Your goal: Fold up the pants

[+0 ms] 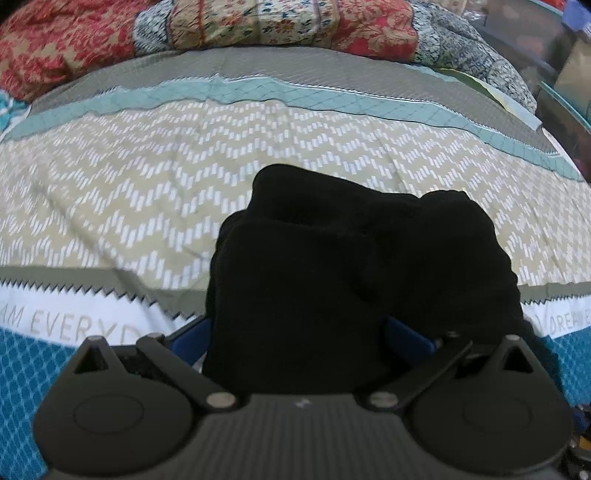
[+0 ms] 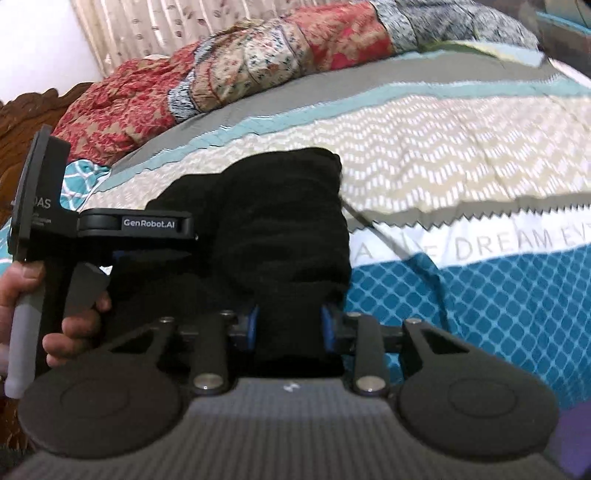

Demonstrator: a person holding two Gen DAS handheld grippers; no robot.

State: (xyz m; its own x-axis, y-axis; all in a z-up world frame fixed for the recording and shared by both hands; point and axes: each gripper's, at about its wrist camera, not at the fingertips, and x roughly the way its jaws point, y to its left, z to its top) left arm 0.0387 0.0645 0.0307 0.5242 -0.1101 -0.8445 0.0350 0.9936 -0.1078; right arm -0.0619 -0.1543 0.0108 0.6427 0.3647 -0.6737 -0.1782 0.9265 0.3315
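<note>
The black pants [image 1: 332, 266] are bunched into a thick bundle held above the patterned bedspread [image 1: 147, 192]. My left gripper [image 1: 299, 336] is shut on the near edge of the pants; its blue pads show on either side of the cloth. In the right wrist view the pants [image 2: 280, 236] fill the middle, and my right gripper [image 2: 290, 328] is shut on their lower edge. The left gripper [image 2: 147, 229], held in a hand, shows at the left of that view, clamped on the same bundle.
A red and floral patchwork quilt [image 1: 258, 26] is heaped along the far side of the bed. A carved wooden headboard [image 2: 22, 118] and a curtain [image 2: 166, 26] stand at the left. Clutter lies off the bed's right edge [image 1: 569, 74].
</note>
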